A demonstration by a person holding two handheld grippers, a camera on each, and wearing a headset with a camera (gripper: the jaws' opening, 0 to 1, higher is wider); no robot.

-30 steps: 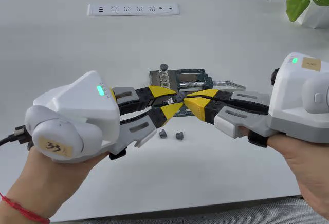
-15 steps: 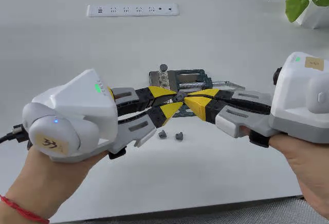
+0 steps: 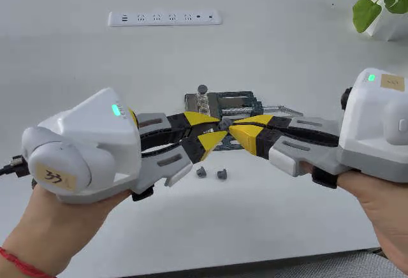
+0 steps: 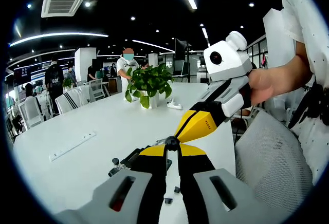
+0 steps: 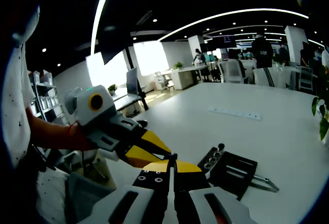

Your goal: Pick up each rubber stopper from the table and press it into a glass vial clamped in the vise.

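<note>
Shows a left hand-held gripper and a right hand-held gripper raised above a white surface, pointed at each other with yellow tips touching. Shows the jaws of each drawn together; cannot tell about any small load pinched at the meeting point. Places two loose rubber stoppers side by side, close but apart, on the surface below the tips, toward its near edge. Places the vise just beyond them, toward the far edge, with glass vials clamped at its left end and what looks like a seated stopper at the far end of that row. Includes a power strip near the far edge and a potted plant at the far right corner. Risks, by judgement: scattering the loose stoppers if lowered with jaws together, so needs opening first; flicking a small rounded stopper out of an off-centre pinch; knocking the neighbour, given the closeness; jamming a stopper crooked or cracking glass if pressed at a tilt; clashing tips if both worked together in so tight a space.
</note>
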